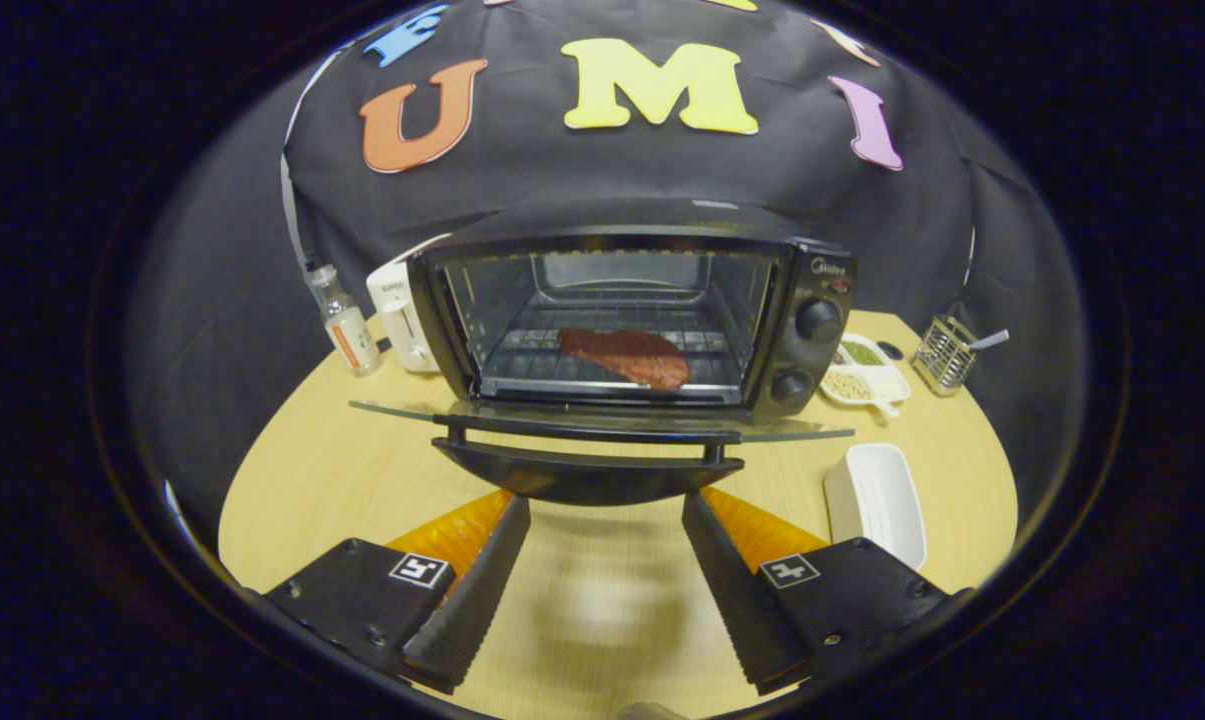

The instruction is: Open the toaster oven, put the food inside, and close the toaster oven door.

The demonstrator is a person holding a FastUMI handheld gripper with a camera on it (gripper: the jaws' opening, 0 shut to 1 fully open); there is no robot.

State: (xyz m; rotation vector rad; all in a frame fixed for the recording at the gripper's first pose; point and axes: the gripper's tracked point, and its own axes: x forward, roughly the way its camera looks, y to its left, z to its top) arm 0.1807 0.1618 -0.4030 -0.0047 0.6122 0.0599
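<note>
A black toaster oven [802,300] stands on the round wooden table [362,470], its glass door [602,425] folded down flat toward me. A reddish-brown slab of food [627,356] lies on the wire rack inside the lit cavity. The door's black handle [587,470] runs across just ahead of my fingertips. My gripper [605,505] is open, its fingers spread wide below and on either side of the handle, with nothing between them.
A small bottle [344,320] and a white appliance [402,315] stand left of the oven. To its right sit a divided dish of grains [862,372] and a wire holder [944,352]. An empty white rectangular dish [877,500] lies near my right finger.
</note>
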